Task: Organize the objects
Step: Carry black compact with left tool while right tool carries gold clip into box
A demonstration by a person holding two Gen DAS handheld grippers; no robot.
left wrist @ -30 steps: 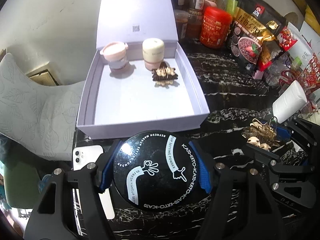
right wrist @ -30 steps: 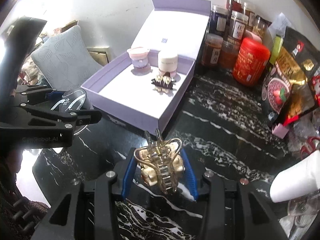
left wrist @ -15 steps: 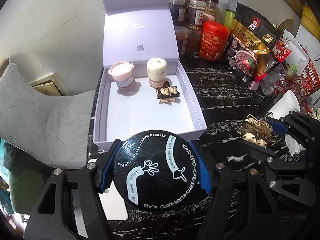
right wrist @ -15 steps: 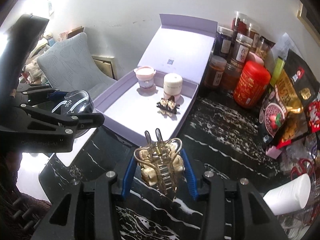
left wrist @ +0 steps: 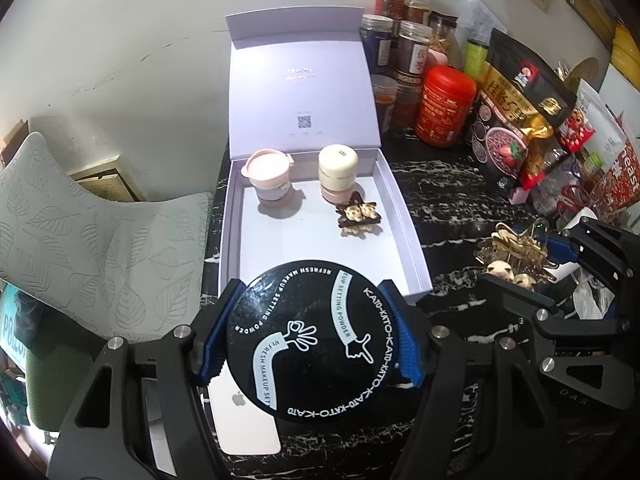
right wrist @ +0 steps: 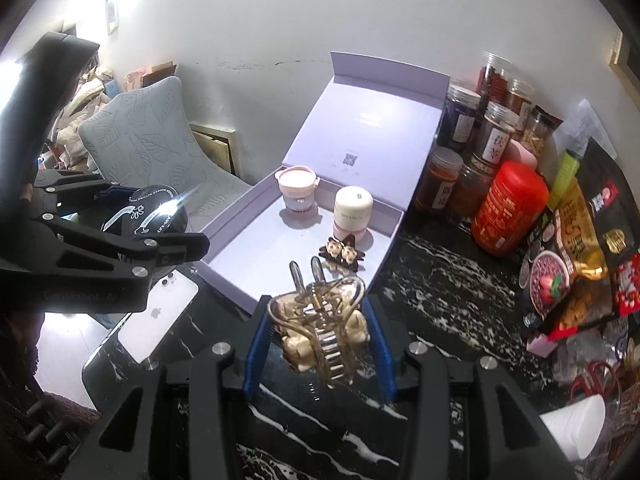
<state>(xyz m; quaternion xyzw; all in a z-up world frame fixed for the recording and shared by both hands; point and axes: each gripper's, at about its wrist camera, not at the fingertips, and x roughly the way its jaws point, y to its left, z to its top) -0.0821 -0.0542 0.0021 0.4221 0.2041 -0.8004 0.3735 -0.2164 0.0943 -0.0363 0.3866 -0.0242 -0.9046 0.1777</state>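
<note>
Two jars (left wrist: 304, 176) and dark clip (left wrist: 359, 216) occupy box's (left wrist: 404, 232) far end

**Readable print on the black compact**

The round black powder compact (left wrist: 310, 346) carries white lettering: "KATO-KATO-KATO" along its right rim, "REFRESH MAKEUP SETTING POWDER" round the left. The lilac box lid (left wrist: 300, 92), far centre, bears a QR code. A red packet (left wrist: 624, 178), far right, reads "yeast".

The white phone (left wrist: 244, 420) is partly hidden under the black powder compact (left wrist: 310, 346). The jar labels (right wrist: 496, 144) are too small to be read
</note>
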